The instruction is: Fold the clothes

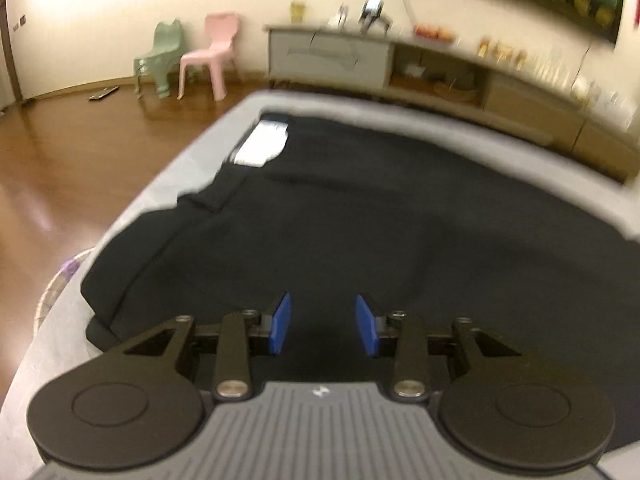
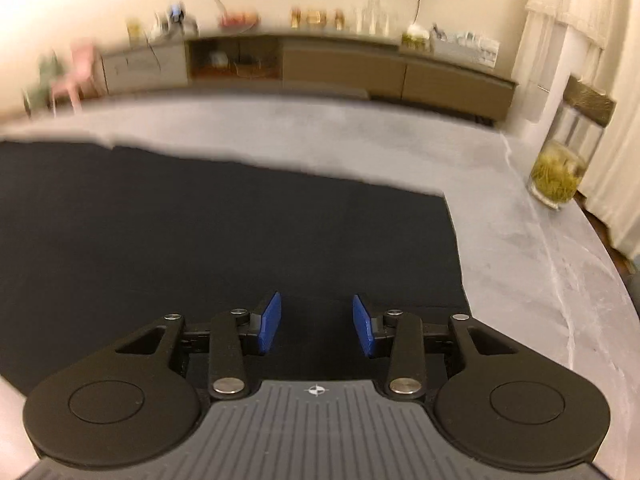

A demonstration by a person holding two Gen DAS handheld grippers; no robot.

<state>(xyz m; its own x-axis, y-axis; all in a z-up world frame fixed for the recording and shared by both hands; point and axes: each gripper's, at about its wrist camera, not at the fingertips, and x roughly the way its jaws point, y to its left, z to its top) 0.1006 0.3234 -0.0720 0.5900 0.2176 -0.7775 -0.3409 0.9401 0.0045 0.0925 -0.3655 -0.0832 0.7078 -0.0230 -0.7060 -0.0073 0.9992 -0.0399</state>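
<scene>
Showing one black garment (image 1: 340,220), two parted grippers.

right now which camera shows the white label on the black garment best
The left wrist view: the white label lies at the far left end of the black garment, though blurred. The right wrist view shows only plain black cloth, no label.

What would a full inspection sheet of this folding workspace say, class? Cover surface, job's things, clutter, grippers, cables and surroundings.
Surface: grey table, marbled.
Job's things: black garment spread flat, white label at its far end.
Clutter: glass jar at the table's right edge.
Grippers: left gripper and right gripper open, over the garment, holding nothing.
Cables: two hang down the wall.
Surroundings: sideboard, pink chair, green chair, wooden floor.
</scene>
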